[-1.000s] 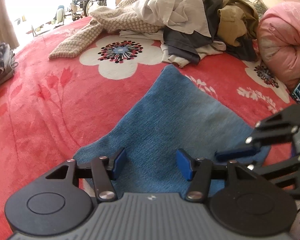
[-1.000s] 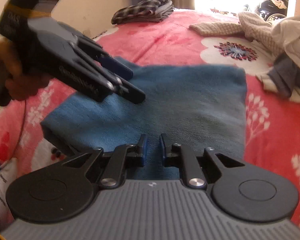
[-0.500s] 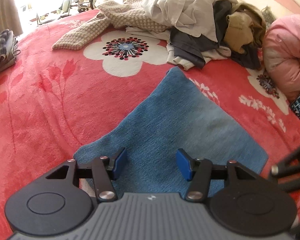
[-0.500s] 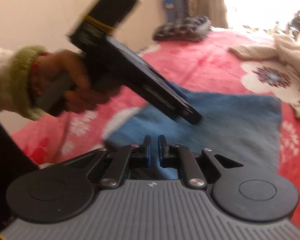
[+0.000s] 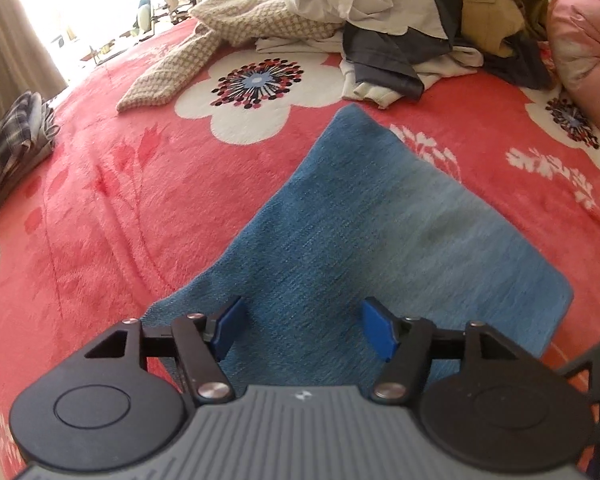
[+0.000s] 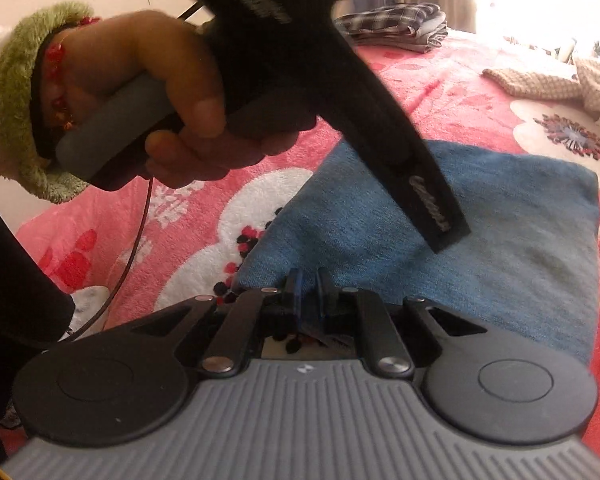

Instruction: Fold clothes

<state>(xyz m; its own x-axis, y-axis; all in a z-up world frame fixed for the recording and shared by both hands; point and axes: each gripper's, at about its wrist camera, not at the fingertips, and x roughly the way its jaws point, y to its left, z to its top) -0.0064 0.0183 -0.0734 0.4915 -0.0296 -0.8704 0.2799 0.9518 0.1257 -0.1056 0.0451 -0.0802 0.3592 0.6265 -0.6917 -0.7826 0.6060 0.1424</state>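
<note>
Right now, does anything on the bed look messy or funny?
Yes. At the far side of the red flowered blanket lies a jumbled heap of clothes, crumpled and unfolded, with a checked knit sleeve trailing out. The blue garment in front lies flat and neatly folded; nothing looks torn or spilled.

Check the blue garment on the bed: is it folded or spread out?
Folded. The blue garment lies flat on the red floral blanket as a compact rectangle with straight edges and squared corners, no sleeves or legs showing.
</note>
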